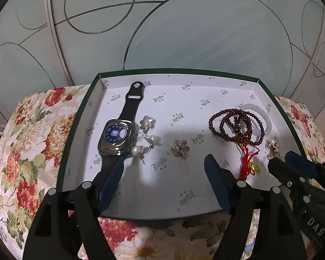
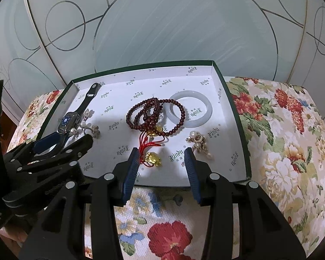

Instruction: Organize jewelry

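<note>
Dark-red bead bracelet (image 2: 153,114), pale bangle (image 2: 189,110), floral cloth (image 2: 281,130).

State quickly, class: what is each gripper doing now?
Left gripper: open, holding nothing.
Right gripper: open, holding nothing.

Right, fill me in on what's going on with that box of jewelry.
A person holds a two-finger gripper in each hand over a green-rimmed, white-lined shallow box resting on floral fabric. Both the left gripper and the right gripper are open and hold nothing. Inside the box lie a black-strapped square smartwatch, a dark red bead string with a red tassel and gold charms, a pale white bangle, and pearl and flower-shaped earrings.
</note>
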